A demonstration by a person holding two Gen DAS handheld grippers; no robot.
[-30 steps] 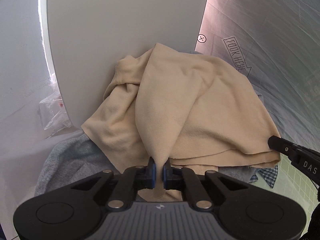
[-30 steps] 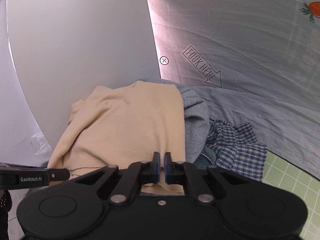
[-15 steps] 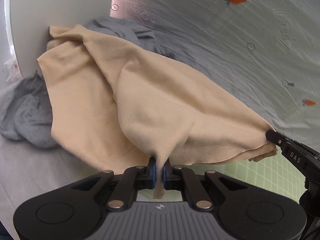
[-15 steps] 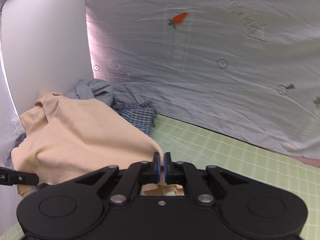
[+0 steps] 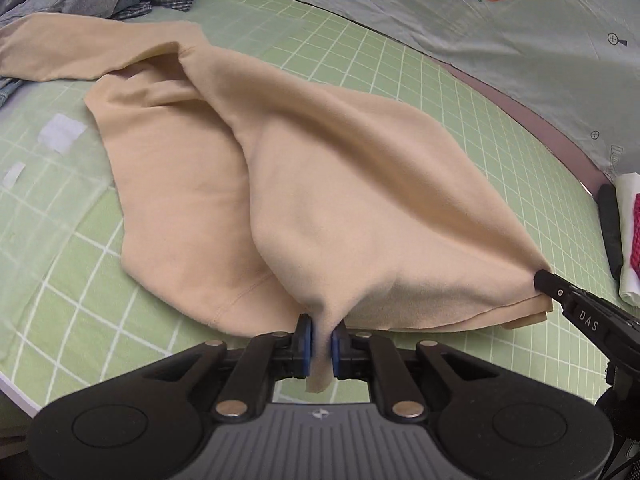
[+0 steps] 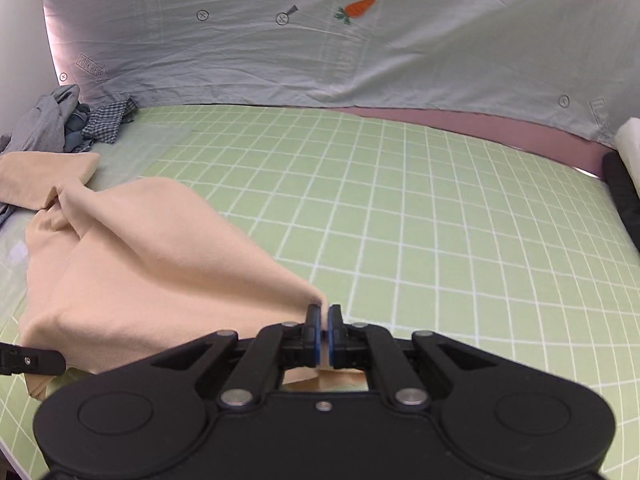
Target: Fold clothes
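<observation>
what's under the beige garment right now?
The green grid mat shows all around the beige garment, so it lies on that. At the far left, a sleeve overlaps a bit of grey clothing. Anything else beneath the fabric is covered.

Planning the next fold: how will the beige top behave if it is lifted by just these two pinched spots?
Probably floppy: the beige top drapes in soft folds between the left gripper, whose jaws are opening around a fold, and the right gripper. It looks light and thin. It would likely sag and drag on the green grid mat.
</observation>
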